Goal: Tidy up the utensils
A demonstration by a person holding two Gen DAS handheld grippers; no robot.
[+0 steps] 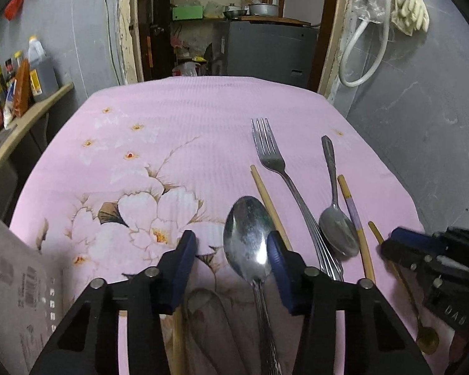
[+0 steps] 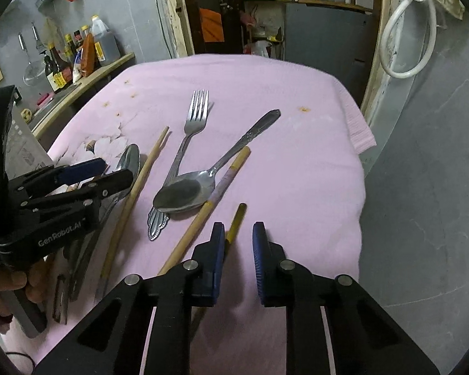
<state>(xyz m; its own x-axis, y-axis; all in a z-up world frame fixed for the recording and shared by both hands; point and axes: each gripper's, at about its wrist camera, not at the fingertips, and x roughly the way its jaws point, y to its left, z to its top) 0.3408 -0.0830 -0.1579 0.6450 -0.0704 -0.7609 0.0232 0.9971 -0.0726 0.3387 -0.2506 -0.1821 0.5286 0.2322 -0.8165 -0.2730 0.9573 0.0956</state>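
- Left gripper (image 1: 231, 250) is hanging with jaws wide apart, straddling the big spoon (image 1: 247, 237) without pinching it.
- Right gripper (image 2: 238, 243) is sitting with jaws partly open, holding nothing; the small gold spoon (image 2: 237, 221) is poking up just beside its left finger.
- Fork (image 2: 192, 125), second spoon (image 2: 187, 192) and chopsticks (image 2: 140, 184) are crowding the table (image 2: 297, 168) middle; right side toward the cloth edge is looking roomier.
- Only the left view is showing the gold spoon's bowl (image 1: 427, 342).
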